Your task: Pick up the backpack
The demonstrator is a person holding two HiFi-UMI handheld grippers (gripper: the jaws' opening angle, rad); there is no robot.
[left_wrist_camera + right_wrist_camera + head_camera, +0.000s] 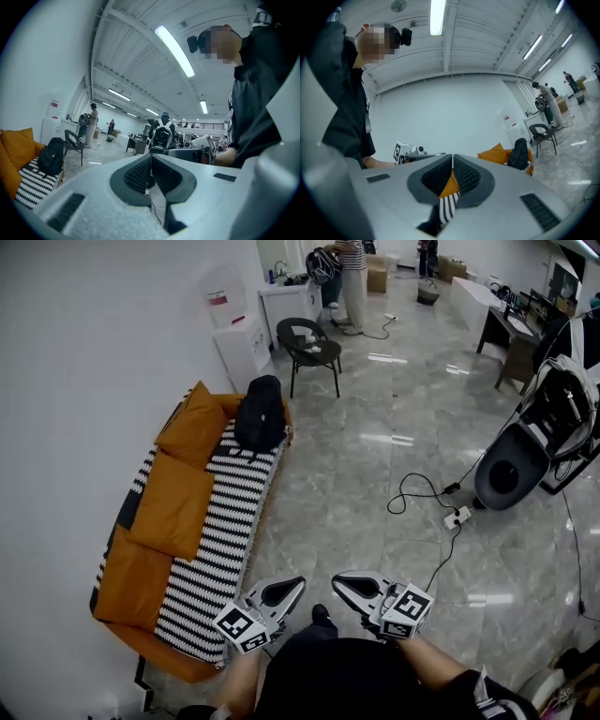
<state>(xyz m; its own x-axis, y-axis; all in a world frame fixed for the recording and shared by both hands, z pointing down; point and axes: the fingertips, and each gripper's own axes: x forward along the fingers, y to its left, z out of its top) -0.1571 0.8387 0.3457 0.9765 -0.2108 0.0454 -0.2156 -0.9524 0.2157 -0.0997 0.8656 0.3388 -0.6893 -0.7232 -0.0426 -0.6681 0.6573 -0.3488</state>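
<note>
The black backpack [260, 413] stands on the far end of an orange sofa [141, 577] that has a black-and-white striped cover. Both grippers are held close to my body, far short of the backpack. My left gripper [300, 582] and right gripper [336, 578] are both shut and empty, tips turned towards each other. In the left gripper view the backpack [51, 155] sits far off at the left, beyond the shut left gripper [151, 156]. In the right gripper view the backpack [519, 153] is at the right, past the shut right gripper [453, 156].
A black chair [311, 348] and a white cabinet [246, 348] stand beyond the sofa. A cable with a power strip [457, 517] lies on the tiled floor at the right, next to a large black-and-white machine [534, 442]. A person [352, 282] stands at the back.
</note>
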